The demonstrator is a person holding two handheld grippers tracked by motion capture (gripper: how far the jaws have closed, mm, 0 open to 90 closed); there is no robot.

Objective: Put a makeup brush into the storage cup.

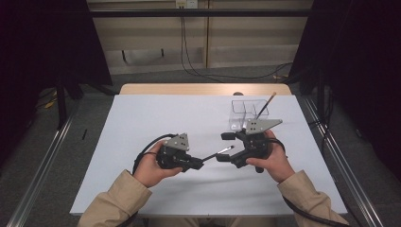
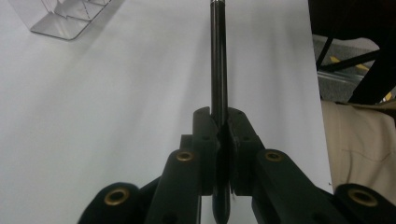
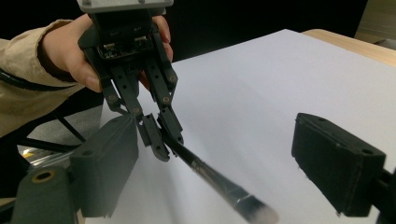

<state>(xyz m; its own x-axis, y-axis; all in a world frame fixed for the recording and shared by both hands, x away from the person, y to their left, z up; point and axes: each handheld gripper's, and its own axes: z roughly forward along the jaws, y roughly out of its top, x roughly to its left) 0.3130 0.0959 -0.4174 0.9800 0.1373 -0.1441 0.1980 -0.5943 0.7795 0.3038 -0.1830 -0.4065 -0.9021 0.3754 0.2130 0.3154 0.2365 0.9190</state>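
Left claw [image 1: 197, 165] clenching paintbrush [image 1: 218, 153] handle, pointing it level toward right claw [image 1: 225, 146], which is gaping released around bristle end above table [image 1: 142, 127].

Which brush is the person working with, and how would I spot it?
On the white table, look between the two hands. The black brush sticks out of the left gripper, clamped by its handle; the other brush, wooden-handled, stands in the clear box.

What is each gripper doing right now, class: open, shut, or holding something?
Left gripper: shut on the black brush.
Right gripper: open, holding nothing; the brush tip lies between its jaws, untouched.
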